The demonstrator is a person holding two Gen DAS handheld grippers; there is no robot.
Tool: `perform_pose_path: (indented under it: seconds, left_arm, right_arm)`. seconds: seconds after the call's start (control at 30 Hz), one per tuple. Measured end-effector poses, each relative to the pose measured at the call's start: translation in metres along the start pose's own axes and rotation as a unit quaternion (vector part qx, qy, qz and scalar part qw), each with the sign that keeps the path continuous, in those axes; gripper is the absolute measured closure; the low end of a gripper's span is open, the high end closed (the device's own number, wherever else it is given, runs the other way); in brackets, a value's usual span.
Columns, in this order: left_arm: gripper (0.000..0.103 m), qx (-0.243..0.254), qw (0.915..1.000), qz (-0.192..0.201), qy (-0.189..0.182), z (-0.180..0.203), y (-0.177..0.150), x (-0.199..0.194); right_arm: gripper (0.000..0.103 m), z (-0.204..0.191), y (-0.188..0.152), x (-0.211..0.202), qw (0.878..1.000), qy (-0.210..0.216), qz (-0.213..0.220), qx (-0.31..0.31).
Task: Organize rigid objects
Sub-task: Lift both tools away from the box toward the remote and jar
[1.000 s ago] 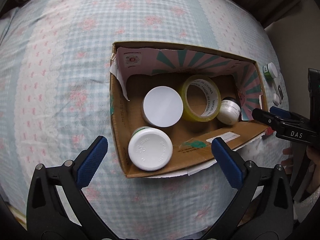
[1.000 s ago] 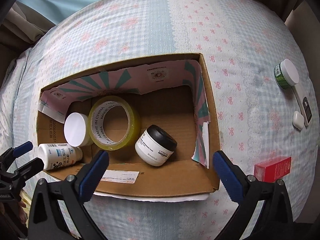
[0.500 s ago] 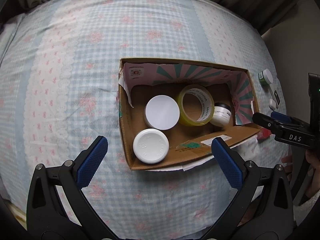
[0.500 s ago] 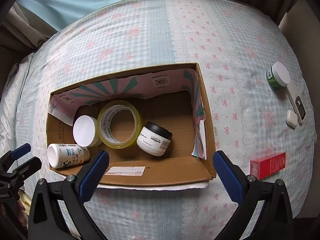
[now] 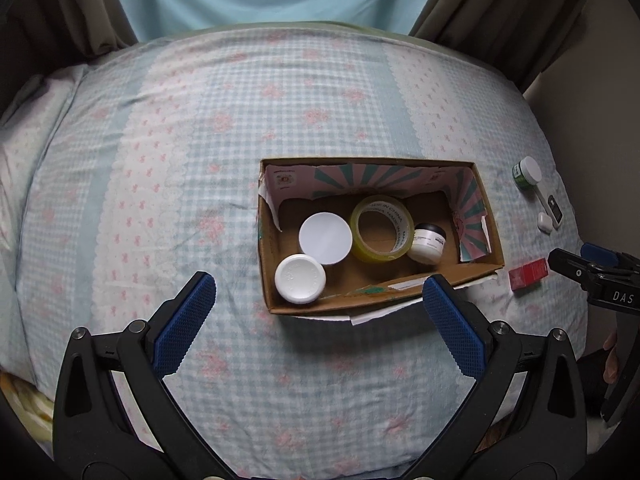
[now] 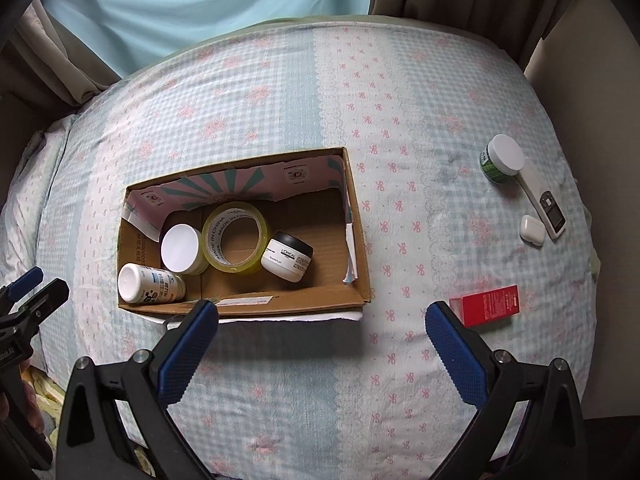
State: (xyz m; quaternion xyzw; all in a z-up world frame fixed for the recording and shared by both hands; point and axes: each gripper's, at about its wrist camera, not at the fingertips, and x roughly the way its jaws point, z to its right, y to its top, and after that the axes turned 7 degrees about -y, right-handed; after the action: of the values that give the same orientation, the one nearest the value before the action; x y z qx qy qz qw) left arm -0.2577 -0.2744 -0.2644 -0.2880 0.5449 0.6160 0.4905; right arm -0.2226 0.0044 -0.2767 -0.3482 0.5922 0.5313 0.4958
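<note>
Bed [image 6: 280,92] with checked quilt carries cardboard box [image 6: 360,256], long axis left-right. Inside: tape roll [image 6: 234,236] leaning, white bottle [image 6: 150,284] on its side, cap leftward. Red carton [image 6: 486,306] lies outside, right. Left tool [image 5: 316,298] and right tool [image 6: 320,326] both spread, empty.

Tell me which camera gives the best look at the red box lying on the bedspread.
The right wrist view. There the red box lies whole and unobstructed, just beyond the open right gripper, with faint print on its face. In the left wrist view the red box sits small near the frame edge, its right end hidden behind the right gripper's finger.
</note>
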Motion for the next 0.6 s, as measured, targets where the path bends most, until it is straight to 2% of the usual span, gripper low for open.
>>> perform_pose_path:
  seconds: [0.3, 0.6]
  left_arm:
    - [0.0, 0.012, 0.9997, 0.018, -0.008, 0.06, -0.024, -0.028]
    - [0.0, -0.002, 0.9988, 0.046, -0.016, 0.156, -0.038, -0.04]
  right_arm:
    - [0.0, 0.072, -0.025, -0.048, 0.999, -0.011, 0.025, 0.019]
    - [0.0, 0.166, -0.038, -0.077, 0.998, -0.01, 0.069, 0.002]
